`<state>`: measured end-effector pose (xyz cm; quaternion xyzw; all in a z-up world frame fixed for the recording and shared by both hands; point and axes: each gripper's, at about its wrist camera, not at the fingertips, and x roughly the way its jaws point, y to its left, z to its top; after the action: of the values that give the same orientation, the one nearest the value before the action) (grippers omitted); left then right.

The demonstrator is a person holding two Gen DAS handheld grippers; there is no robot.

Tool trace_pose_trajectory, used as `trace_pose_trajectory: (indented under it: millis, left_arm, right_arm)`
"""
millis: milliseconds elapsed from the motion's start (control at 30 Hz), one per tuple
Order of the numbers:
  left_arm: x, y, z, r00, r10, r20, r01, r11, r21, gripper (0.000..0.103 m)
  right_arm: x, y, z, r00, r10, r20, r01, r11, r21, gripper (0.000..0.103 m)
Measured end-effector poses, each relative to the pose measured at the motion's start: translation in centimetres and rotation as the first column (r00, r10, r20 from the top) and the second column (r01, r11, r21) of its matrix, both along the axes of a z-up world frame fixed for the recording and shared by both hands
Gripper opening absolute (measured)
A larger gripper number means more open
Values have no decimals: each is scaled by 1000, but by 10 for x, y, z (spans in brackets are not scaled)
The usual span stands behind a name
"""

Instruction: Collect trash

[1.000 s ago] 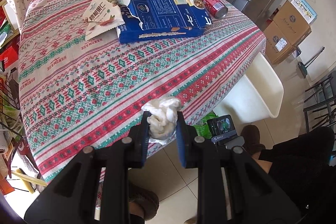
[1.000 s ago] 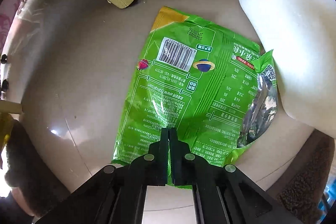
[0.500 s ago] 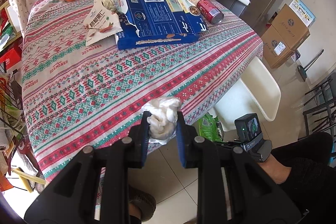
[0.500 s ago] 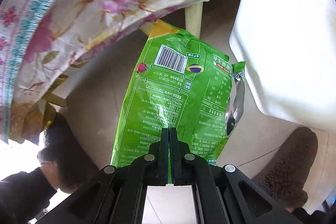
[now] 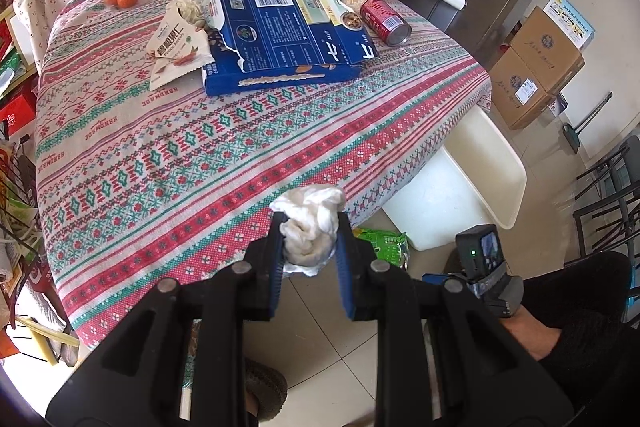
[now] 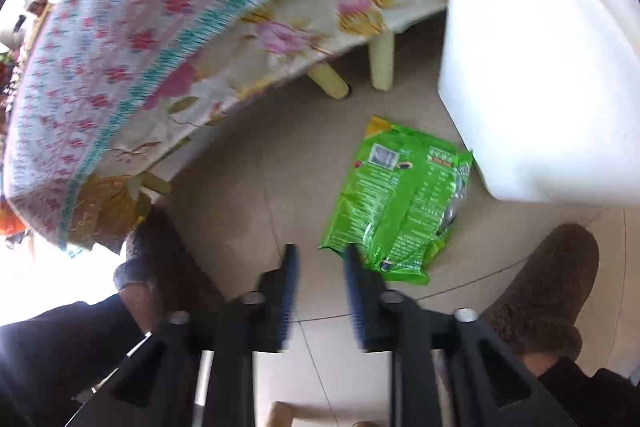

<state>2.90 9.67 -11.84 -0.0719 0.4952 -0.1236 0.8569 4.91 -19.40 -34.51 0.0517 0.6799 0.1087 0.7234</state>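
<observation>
The jaws of the left gripper (image 5: pixel 307 227) are clamped on a crumpled white tissue (image 5: pixel 308 225), low in the centre of the left wrist view, over the near edge of the patterned tablecloth (image 5: pixel 168 147). The jaws of the right gripper (image 6: pixel 318 255) stand apart with nothing between them, low in the centre of the right wrist view, which is blurred. The green snack bag (image 6: pixel 400 203) lies flat on the tiled floor (image 6: pixel 248 163) just right of and above the right gripper's fingers, its right edge close beside the white bin (image 6: pixel 540 67) that fills the upper right of that frame; whether the bag touches the right finger cannot be told. In the left wrist view the same bag (image 5: pixel 382 241) peeps out under the table edge, right of the tissue. Toward the top of that view, on the cloth, lie a torn blue box (image 5: pixel 280 43), a pale snack packet (image 5: pixel 176 51) to its left and a red can (image 5: pixel 386 21) on its side to its right. A brown slipper (image 6: pixel 548 287) sits at the lower right of the right wrist view.
</observation>
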Motion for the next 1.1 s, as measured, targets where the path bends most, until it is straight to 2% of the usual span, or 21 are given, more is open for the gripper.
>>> trace_pose_trajectory:
  millis: [33,200,367,433,500,533,567,600,667,833,1000,1100]
  left_arm:
    - [0,0,-1,1000,-2,-1,2,1000,1,25]
    - [1,5,-9,1000,-9,-30,9,1000,-1,25]
    - [7,8,-19,998,-15,-65,15,1000,-4,25]
    - [10,8,-22,997,-20,-74,20,1000,-2,25]
    - [13,7,-24,996,-26,-83,26,1000,-3,25]
    - [14,6,-25,996,-30,-86,30,1000,0,25]
    - [15,5,-25,996,-35,-87,36,999,3,25]
    - [16,3,-26,995,-40,-88,40,999,6,25]
    - [18,2,-26,995,-44,-89,45,999,8,25]
    - [15,-1,-21,996,-46,-74,47,999,12,25]
    - [12,-3,-13,998,-48,-49,49,999,16,25]
    - [10,-7,-5,998,-57,-23,57,998,13,25]
  right_arm:
    - [-1,-1,-18,999,-33,1,33,999,-16,83]
    - [11,-17,-96,993,-105,-59,96,987,-129,82]
    - [18,-20,-141,983,-157,-98,138,975,-174,81]
    - [15,-16,-156,980,-150,-129,123,972,-198,66]
    - [10,-3,-154,992,-92,-86,65,961,-270,54]
    - [8,3,-152,996,-54,-77,31,963,-269,51]
    - [7,7,-150,997,-25,-75,4,963,-269,42]
    - [7,11,-148,997,-1,-79,-18,971,-238,20]
    - [7,15,-145,995,16,-100,-38,975,-217,4]
    - [1,15,-120,991,41,-124,-62,984,-165,3]
    - [5,21,-55,993,83,-82,-92,989,-113,3]
    - [-4,24,-12,986,150,-71,-158,979,-125,3]
